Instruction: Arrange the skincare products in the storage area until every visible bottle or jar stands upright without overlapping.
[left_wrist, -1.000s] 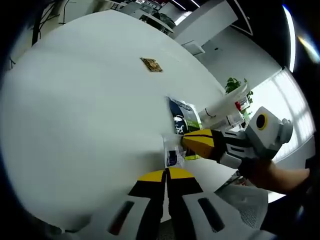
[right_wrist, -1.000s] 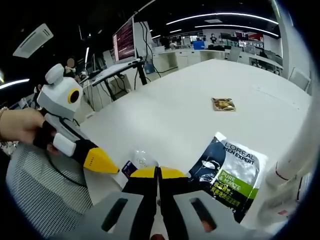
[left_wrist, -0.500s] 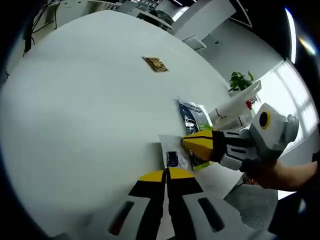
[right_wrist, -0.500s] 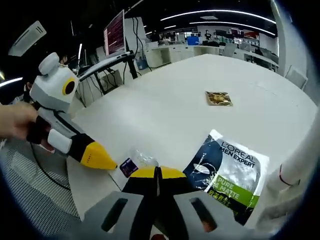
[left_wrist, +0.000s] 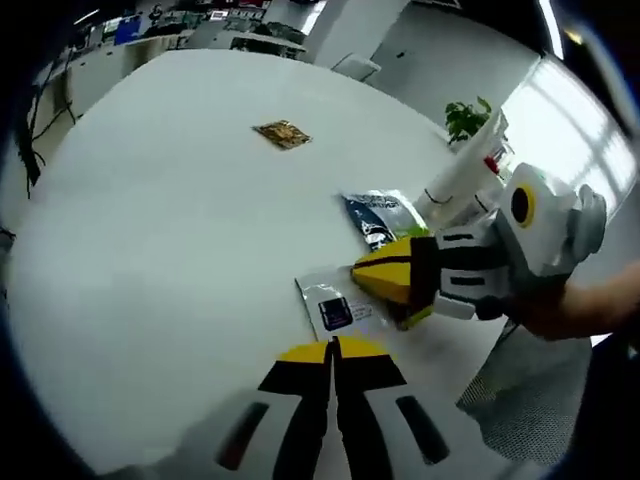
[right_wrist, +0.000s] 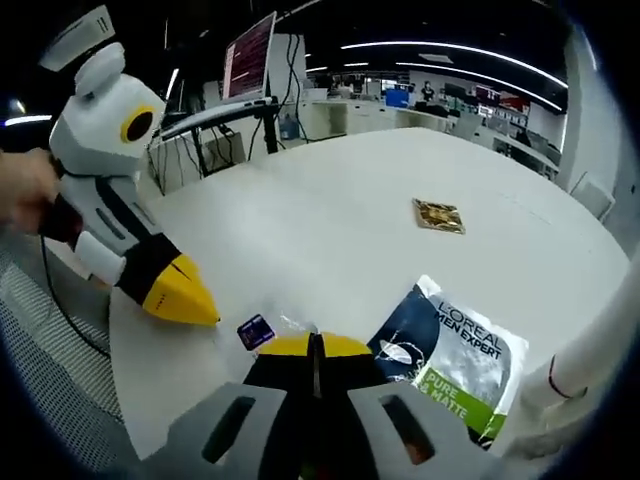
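A small clear packet with a blue label (left_wrist: 335, 310) lies flat on the white table (left_wrist: 160, 230), just ahead of my left gripper (left_wrist: 333, 350), whose jaws are shut with nothing between them. My right gripper (left_wrist: 385, 280) comes in from the right, shut, with its yellow tip over the packet's right edge. In the right gripper view the same packet (right_wrist: 258, 330) lies just in front of my right gripper (right_wrist: 312, 347), and the left gripper (right_wrist: 178, 293) hovers to its left. A dark and green sachet (right_wrist: 450, 350) lies flat beside them. A white tube (left_wrist: 465, 175) leans at the far right.
A small gold packet (left_wrist: 282, 133) lies alone further out on the table (right_wrist: 330, 210). A monitor (right_wrist: 250, 70) and desks stand beyond the table's far edge. A potted plant (left_wrist: 460, 118) stands behind the tube. Grey mesh (left_wrist: 520, 400) shows below the table's near edge.
Both views have shifted with the hands. The left gripper now stands larger and higher in the right gripper view. The packet and sachet lie where they were; both grippers stay shut.
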